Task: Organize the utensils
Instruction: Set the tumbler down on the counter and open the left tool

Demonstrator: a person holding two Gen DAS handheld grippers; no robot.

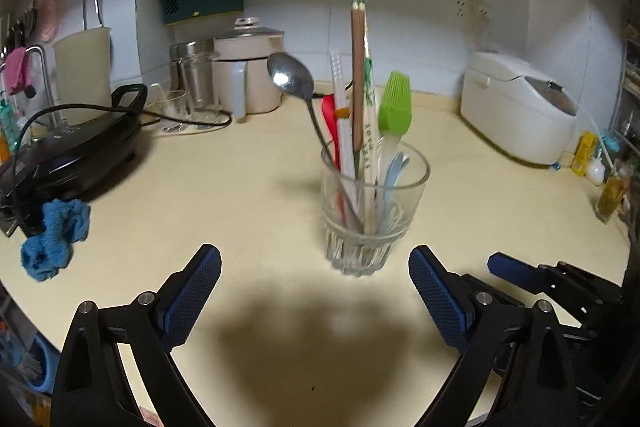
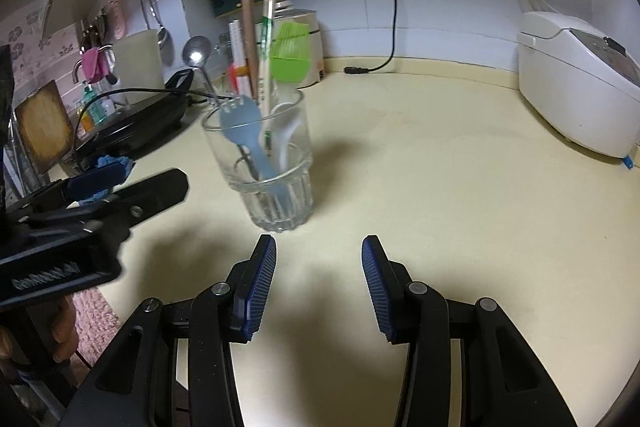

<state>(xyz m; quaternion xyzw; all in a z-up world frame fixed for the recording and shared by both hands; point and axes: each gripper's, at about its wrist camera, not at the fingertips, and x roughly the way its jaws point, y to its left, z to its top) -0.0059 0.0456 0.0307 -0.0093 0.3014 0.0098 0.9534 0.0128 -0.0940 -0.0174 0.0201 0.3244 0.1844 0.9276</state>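
Both tools hang spread and empty, left tool (image 1: 314,291) and right tool (image 2: 319,281), below the filled glass (image 1: 370,211) mid-frame; withdraw gently, nudging nothing on the tabletop (image 1: 200,187).

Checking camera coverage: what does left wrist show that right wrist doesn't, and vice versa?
Left wrist only: the yellow oil bottle at the counter's right edge, and the whole blue cloth, which the right wrist view mostly hides behind the left gripper.

Right wrist only: the wooden board at far left and the loose black plug lying on the counter.

Both: the glass holding the metal spoon, green silicone brush and chopsticks; the white rice cooker; the black griddle. Both grippers are empty, fingers apart.
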